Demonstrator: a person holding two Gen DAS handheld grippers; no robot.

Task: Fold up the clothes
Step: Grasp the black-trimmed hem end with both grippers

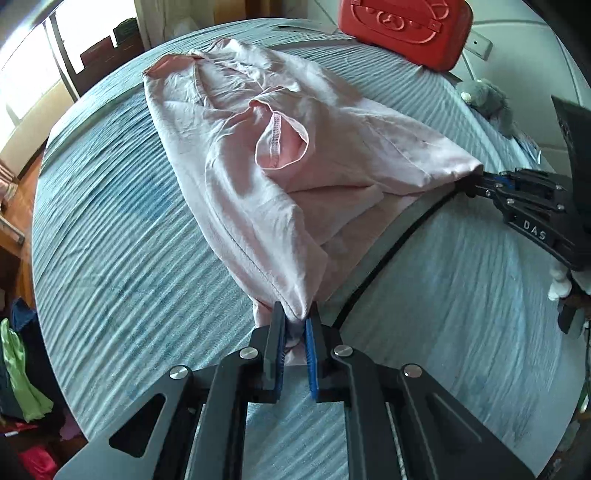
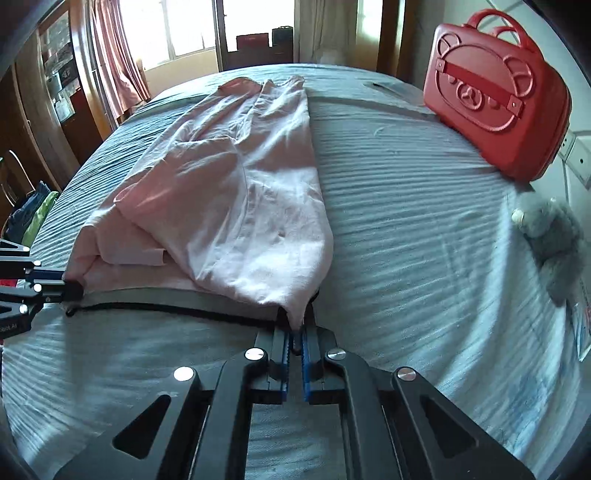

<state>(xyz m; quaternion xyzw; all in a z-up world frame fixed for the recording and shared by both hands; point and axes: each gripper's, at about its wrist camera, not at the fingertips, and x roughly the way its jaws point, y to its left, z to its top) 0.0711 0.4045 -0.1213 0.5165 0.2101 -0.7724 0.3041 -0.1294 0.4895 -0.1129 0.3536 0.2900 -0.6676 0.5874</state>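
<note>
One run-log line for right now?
stage: grasp | left claw: shut on pink garment corner | right claw: shut on other near corner | garment: crumpled on bed

We see the red case [image 1: 406,29] cut off at 12 o'clock; the pink garment [image 1: 258,155] hides the bed [image 1: 110,258] beneath it.

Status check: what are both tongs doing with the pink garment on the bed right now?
Left tongs shut on pink garment. Right tongs shut on another corner. Nothing blocking.
</note>
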